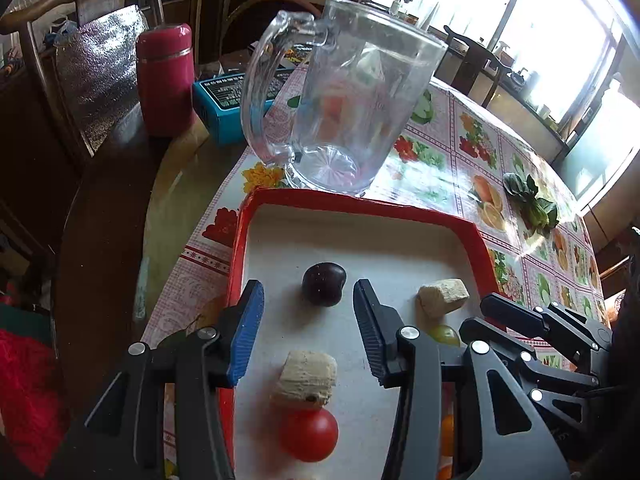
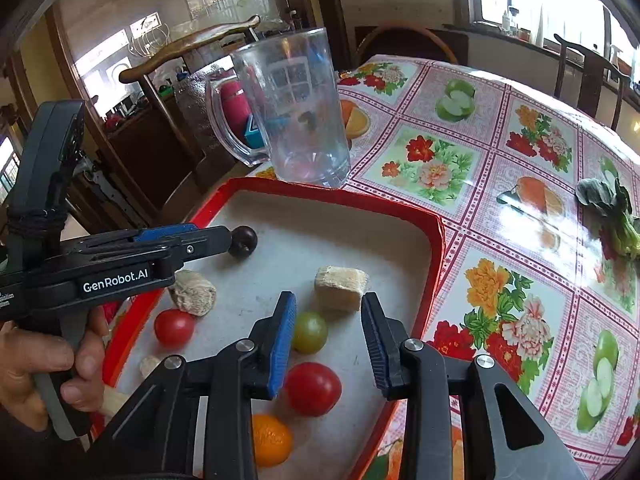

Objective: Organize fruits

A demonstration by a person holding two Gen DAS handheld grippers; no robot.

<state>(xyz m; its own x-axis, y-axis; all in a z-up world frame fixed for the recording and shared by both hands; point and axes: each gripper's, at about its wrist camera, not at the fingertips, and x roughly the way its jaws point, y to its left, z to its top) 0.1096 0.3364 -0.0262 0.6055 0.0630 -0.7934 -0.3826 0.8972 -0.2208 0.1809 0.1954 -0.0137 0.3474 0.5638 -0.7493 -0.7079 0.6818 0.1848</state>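
A red-rimmed tray holds the fruit. A dark plum lies just ahead of my open left gripper, between its fingertips. A red tomato and beige chunk lie below it. My open right gripper hovers over a green tomato, a red tomato and an orange fruit. Another red tomato lies left. The left gripper shows from the side, tips by the plum. A clear glass pitcher stands empty behind the tray.
Beige chunks lie in the tray. A leafy green lies on the flowered tablecloth at right. A pink flask and blue box stand at back left. Wooden chairs surround the table.
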